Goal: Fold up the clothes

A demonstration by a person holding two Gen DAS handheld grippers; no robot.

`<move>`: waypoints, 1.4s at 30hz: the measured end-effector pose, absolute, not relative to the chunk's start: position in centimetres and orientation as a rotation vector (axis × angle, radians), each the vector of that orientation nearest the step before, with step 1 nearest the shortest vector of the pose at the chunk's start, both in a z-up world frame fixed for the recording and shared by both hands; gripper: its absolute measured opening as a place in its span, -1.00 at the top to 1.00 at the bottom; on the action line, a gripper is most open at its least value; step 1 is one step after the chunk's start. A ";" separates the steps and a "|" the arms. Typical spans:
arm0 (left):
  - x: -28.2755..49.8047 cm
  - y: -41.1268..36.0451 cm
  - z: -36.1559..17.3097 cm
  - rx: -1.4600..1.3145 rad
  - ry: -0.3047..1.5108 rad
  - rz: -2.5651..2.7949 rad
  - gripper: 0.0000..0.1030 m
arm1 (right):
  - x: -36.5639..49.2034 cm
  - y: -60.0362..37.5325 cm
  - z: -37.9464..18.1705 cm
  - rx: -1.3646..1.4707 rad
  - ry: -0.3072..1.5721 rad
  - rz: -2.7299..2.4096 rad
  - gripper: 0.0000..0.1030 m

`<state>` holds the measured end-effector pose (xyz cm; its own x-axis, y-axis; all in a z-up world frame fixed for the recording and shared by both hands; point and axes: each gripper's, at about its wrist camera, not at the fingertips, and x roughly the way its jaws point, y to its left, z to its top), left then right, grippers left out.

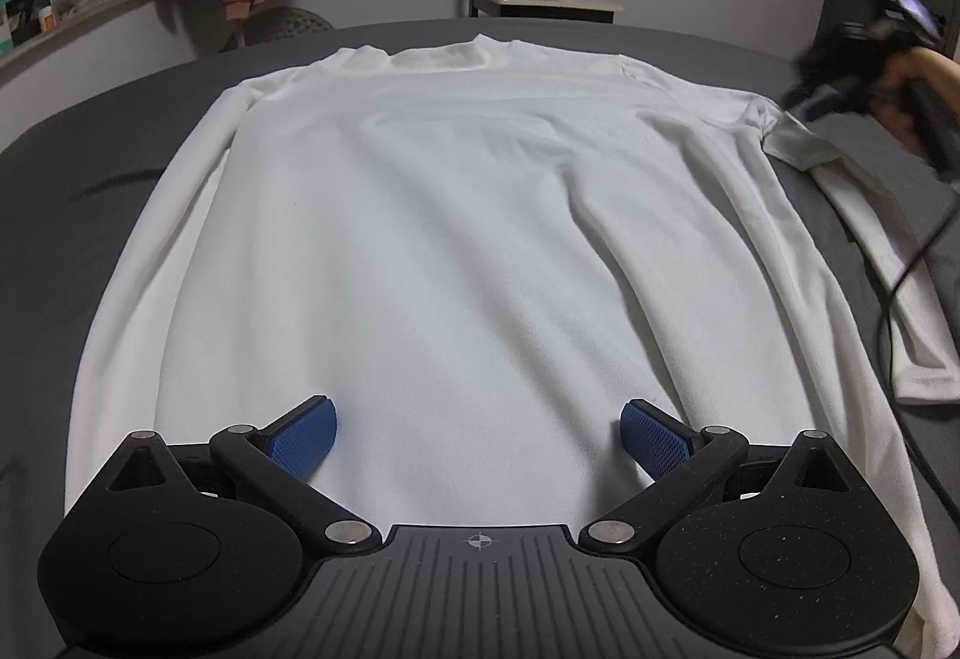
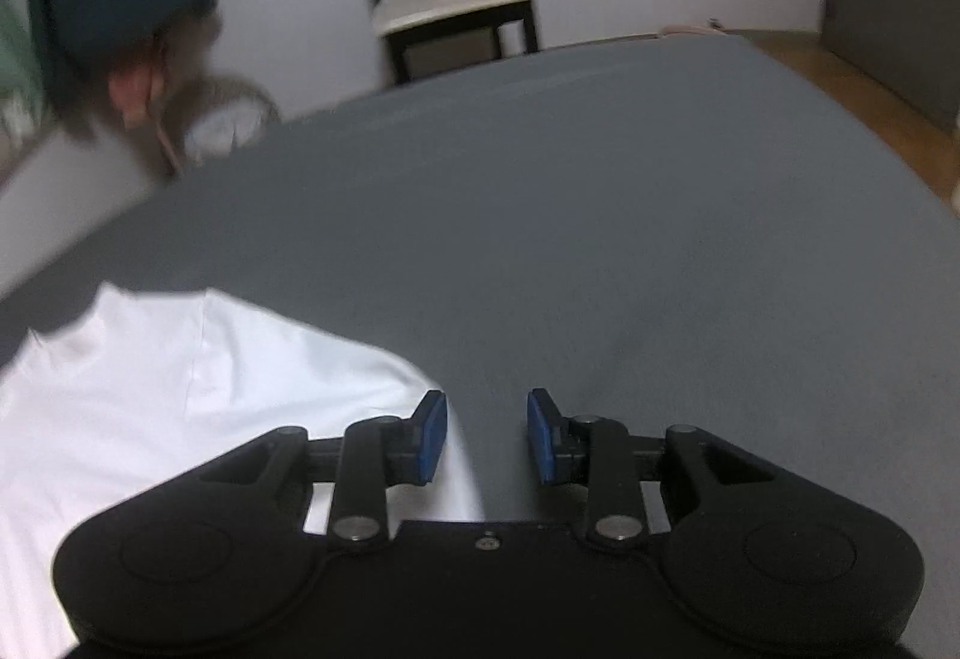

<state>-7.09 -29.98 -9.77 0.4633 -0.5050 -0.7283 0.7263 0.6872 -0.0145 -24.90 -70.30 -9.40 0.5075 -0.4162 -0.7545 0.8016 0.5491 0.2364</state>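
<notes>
One white long-sleeved shirt [image 1: 456, 215] laid flat on grey bed sheet [image 2: 600, 215]. Left gripper [image 1: 478, 440] spread wide over hem, nothing grasped. Right gripper [image 2: 487, 437] parted, empty, beside shoulder.

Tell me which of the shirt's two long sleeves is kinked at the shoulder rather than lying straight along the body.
The right-hand sleeve of the white long-sleeved shirt: it buckles near the right claw. The left-hand sleeve hugs the body smoothly.

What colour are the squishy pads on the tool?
Blue. The pads show best in the left wrist view, over the white shirt.
</notes>
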 end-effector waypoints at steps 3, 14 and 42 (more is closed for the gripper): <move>-7.1 -29.8 -9.7 0.303 0.786 -0.767 -0.96 | -29.1 -68.2 -9.3 0.712 0.703 -0.706 0.44; -7.6 -29.3 -9.7 0.313 0.791 -0.749 -0.96 | -31.4 -58.6 -10.4 0.742 0.812 -0.521 0.93; -7.9 -29.3 -9.9 0.360 0.777 -0.739 -0.96 | -36.5 -52.5 -7.0 -0.107 0.864 -0.659 -0.03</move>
<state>-7.89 -29.33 -9.91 0.4842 -0.4657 -0.7407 0.7166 0.6969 0.0302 -36.49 -52.50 -7.03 0.4660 -0.5776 -0.6702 0.4941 0.7983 -0.3445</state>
